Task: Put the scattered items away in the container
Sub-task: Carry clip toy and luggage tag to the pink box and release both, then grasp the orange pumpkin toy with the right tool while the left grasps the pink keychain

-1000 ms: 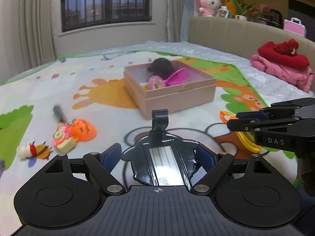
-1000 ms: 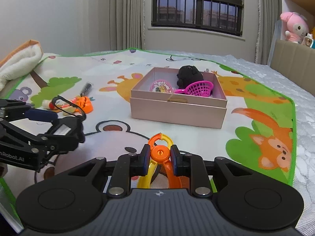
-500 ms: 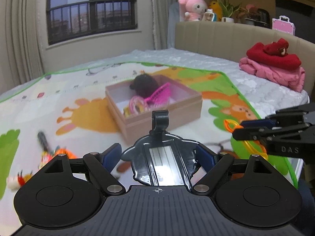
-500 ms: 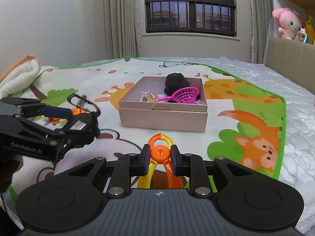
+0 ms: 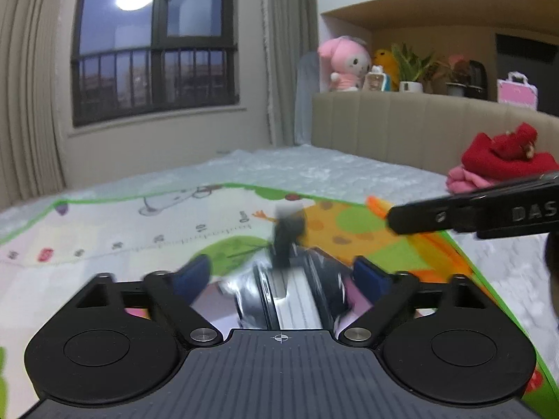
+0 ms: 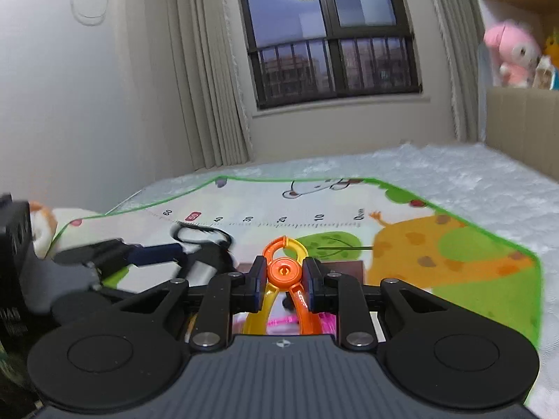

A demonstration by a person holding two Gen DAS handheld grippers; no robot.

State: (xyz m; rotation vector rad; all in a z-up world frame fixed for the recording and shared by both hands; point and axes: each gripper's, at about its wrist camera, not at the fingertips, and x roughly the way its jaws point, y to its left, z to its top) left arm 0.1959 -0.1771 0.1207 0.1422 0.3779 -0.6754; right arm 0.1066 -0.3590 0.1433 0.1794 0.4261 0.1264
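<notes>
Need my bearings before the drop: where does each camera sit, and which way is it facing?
Left wrist: on the left gripper, looking along its fingers across the play mat to the window and headboard; its fingers have just been opening, with a blurred black item between them, apparently untouched.
Right wrist: on the right gripper, facing the same window; its fingers are shut on the toy tongs.
Shared: play mat, window, pink plush; each view catches the other gripper at its edge.
</notes>
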